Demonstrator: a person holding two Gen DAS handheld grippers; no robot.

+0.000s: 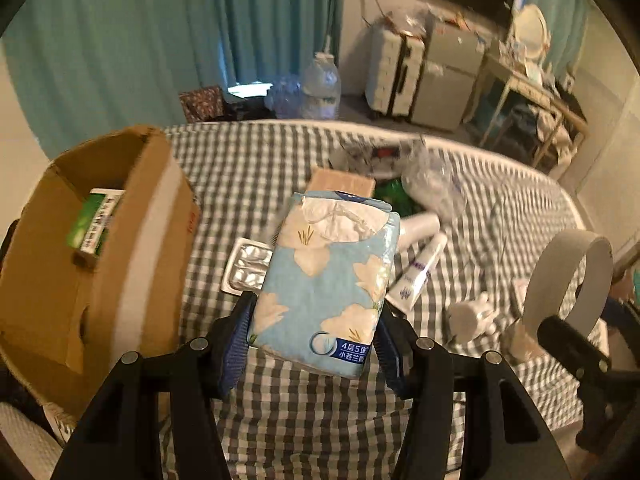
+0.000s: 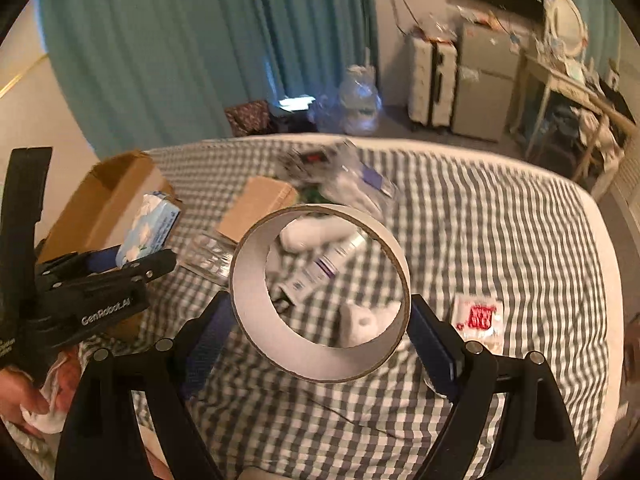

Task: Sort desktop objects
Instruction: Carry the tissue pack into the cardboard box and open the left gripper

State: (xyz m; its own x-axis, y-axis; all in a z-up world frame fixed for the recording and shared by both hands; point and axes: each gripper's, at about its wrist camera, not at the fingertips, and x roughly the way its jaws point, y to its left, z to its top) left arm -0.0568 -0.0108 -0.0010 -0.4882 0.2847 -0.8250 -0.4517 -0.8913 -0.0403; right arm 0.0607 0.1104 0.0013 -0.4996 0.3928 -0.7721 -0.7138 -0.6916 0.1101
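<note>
My left gripper (image 1: 316,320) is shut on a light-blue flowered tissue pack (image 1: 326,280) and holds it above the checked table, just right of an open cardboard box (image 1: 132,240). The box holds a green-and-white packet (image 1: 94,220). My right gripper (image 2: 320,320) is shut on a roll of tape (image 2: 320,294), held upright above the table; it also shows at the right of the left wrist view (image 1: 568,280). The left gripper with the tissue pack (image 2: 150,224) shows at the left of the right wrist view, beside the box (image 2: 108,200).
On the checked cloth (image 1: 320,420) lie a blister pack (image 1: 248,266), a white tube (image 1: 418,272), a small brown box (image 1: 344,182), a clear plastic bag (image 1: 432,184), a white figure (image 1: 472,318) and a red-printed sachet (image 2: 480,316). Water bottles and furniture stand behind.
</note>
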